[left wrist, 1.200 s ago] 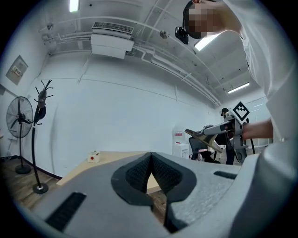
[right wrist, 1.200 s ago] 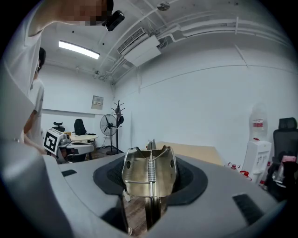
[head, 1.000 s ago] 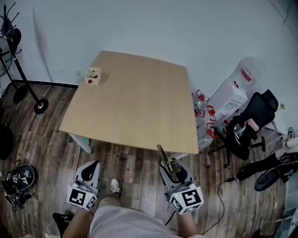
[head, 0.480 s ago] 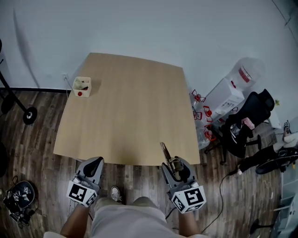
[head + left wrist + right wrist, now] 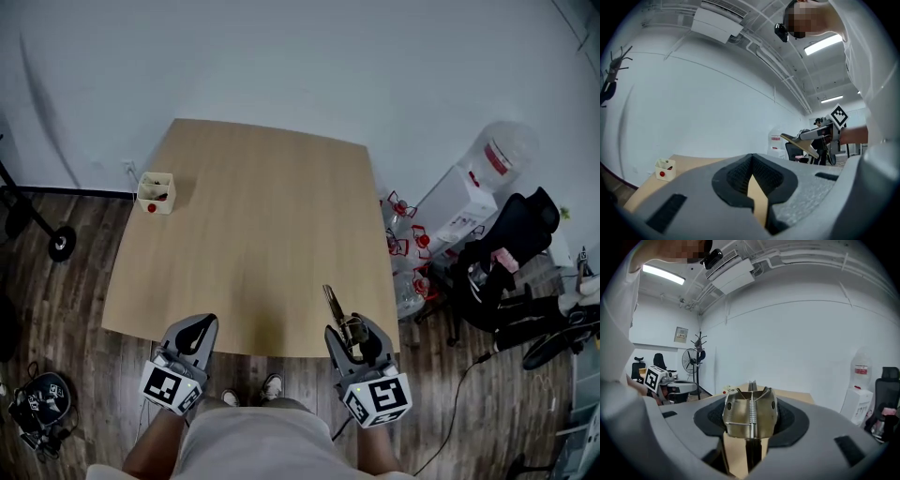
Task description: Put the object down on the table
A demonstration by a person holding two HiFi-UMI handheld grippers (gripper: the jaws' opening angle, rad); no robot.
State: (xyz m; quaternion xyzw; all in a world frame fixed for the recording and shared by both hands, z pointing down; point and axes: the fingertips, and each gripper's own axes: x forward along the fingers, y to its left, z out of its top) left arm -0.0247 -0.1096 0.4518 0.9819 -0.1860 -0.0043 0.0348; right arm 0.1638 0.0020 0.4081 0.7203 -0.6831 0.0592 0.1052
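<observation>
Holding metal clip point(image 5: 334, 306) in R hand-held gripper point(image 5: 353, 328), just over worktop point(image 5: 262, 206) near edge; L hand-held gripper point(image 5: 198, 325) alongside, pinched shut. Far ahead-left of L: small white box point(image 5: 156, 192); right of R: water dispenser point(image 5: 464, 197), office chair point(image 5: 516, 234)

Small white open-topped box point(image 5: 156, 192) with a red piece inside: near left edge of table point(image 5: 253, 234). White water dispenser point(image 5: 459, 202) topped by a clear bottle point(image 5: 502, 150), to the right, against plain white wall point(image 5: 281, 56). Black office chair point(image 5: 511, 234) just beside the dispenser. Dark wood-plank floor point(image 5: 56, 291); black round stand base point(image 5: 62, 246) at left. White wall-mounted air conditioner point(image 5: 733, 275) up high. Black standing fan point(image 5: 689, 363) in the far corner.
</observation>
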